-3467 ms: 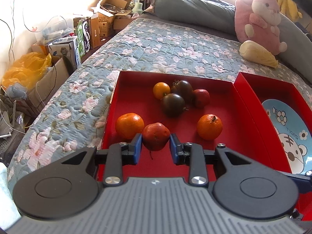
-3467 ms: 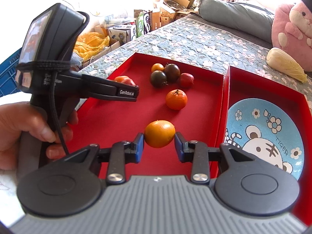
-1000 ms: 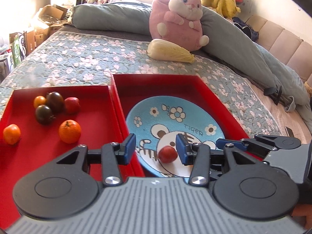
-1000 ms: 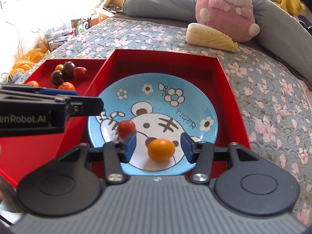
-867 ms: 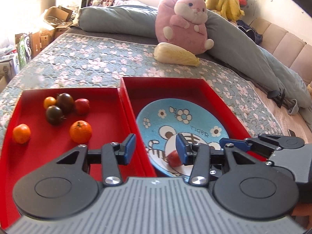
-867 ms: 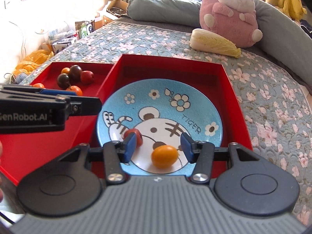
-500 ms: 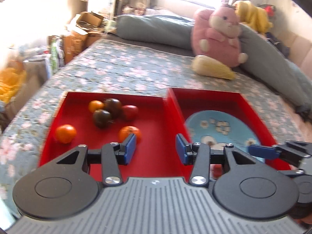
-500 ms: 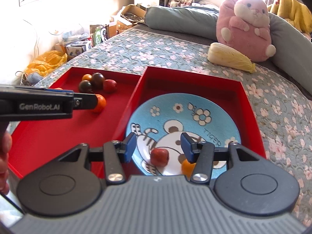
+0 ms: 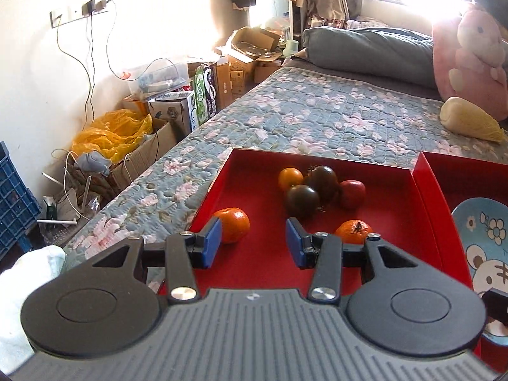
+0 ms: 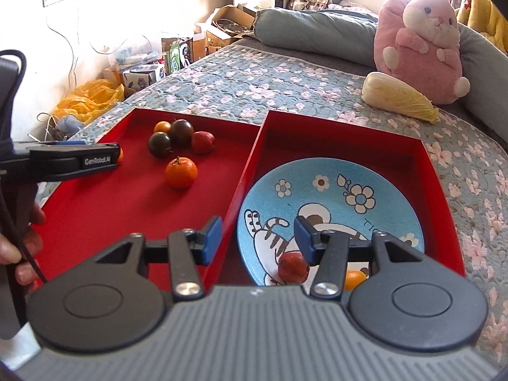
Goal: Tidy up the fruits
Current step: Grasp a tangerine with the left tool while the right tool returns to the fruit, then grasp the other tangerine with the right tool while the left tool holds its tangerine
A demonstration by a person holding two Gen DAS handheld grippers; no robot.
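A red tray (image 9: 374,247) (image 10: 104,209) on the bed holds two oranges (image 9: 231,224) (image 9: 354,231), two dark tomatoes (image 9: 301,200), a small yellow tomato (image 9: 290,178) and a red fruit (image 9: 351,193). My left gripper (image 9: 253,247) is open and empty, low over the tray's near left, its left finger beside an orange. A second red tray (image 10: 343,139) holds a blue tiger plate (image 10: 336,197) with a red fruit (image 10: 293,268) and an orange fruit (image 10: 355,280). My right gripper (image 10: 257,239) is open and empty above the plate's near edge.
A pink plush toy (image 10: 419,47) and a napa cabbage (image 10: 398,96) lie at the far right of the quilted bed. Grey pillows (image 10: 311,35) line the back. Boxes, bags and a blue crate (image 9: 16,197) crowd the floor left of the bed.
My left gripper has swung left from the plate to the fruit tray. My right gripper has pulled back from the plate; both fruits lie free on it.
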